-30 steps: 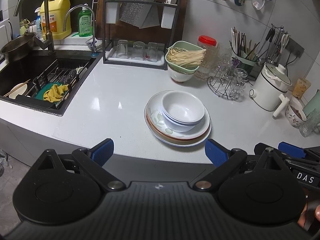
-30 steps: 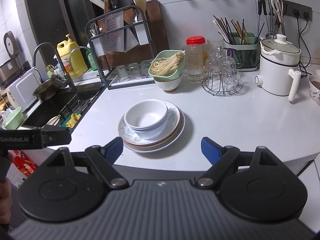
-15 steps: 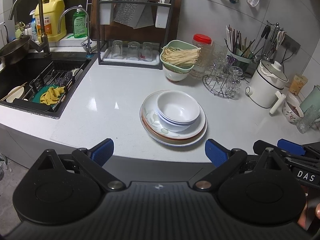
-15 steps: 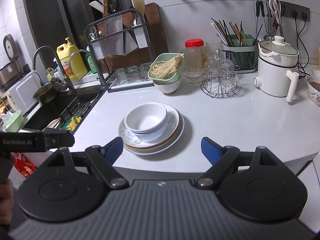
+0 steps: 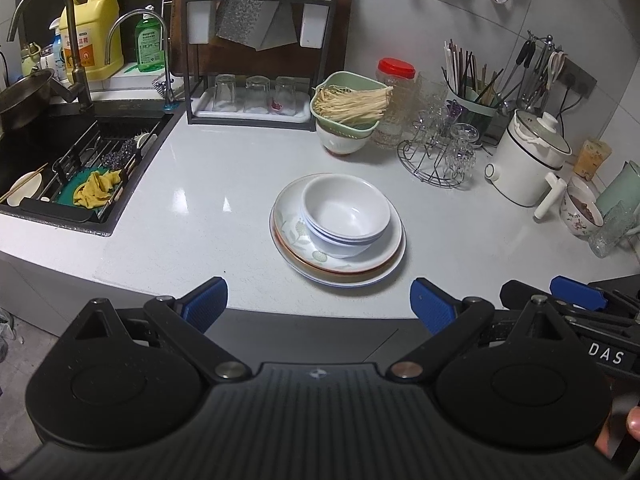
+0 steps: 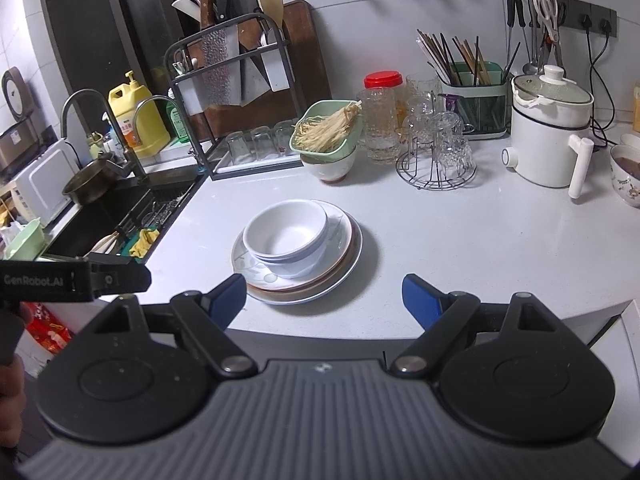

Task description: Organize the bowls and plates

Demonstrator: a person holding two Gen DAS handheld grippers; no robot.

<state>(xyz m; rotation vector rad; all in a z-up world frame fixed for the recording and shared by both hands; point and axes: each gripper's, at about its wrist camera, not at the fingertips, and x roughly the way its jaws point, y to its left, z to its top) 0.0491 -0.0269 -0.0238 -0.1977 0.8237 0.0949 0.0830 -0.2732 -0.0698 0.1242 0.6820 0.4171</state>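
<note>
A stack of white bowls [image 5: 346,214] sat nested on a pile of plates [image 5: 340,256] on the white counter [image 5: 200,208]. Behind the plates stood a green basket of noodles [image 5: 348,106]; to their left lay the sink [image 5: 68,168]. Nearer than the plates, the left gripper [image 5: 319,306] stood wide and empty.

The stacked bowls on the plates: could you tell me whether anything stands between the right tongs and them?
Nothing visible does. The right tongs stand open at the counter's near edge, empty, with only bare counter between them and the bowls stacked on the plates.
</note>
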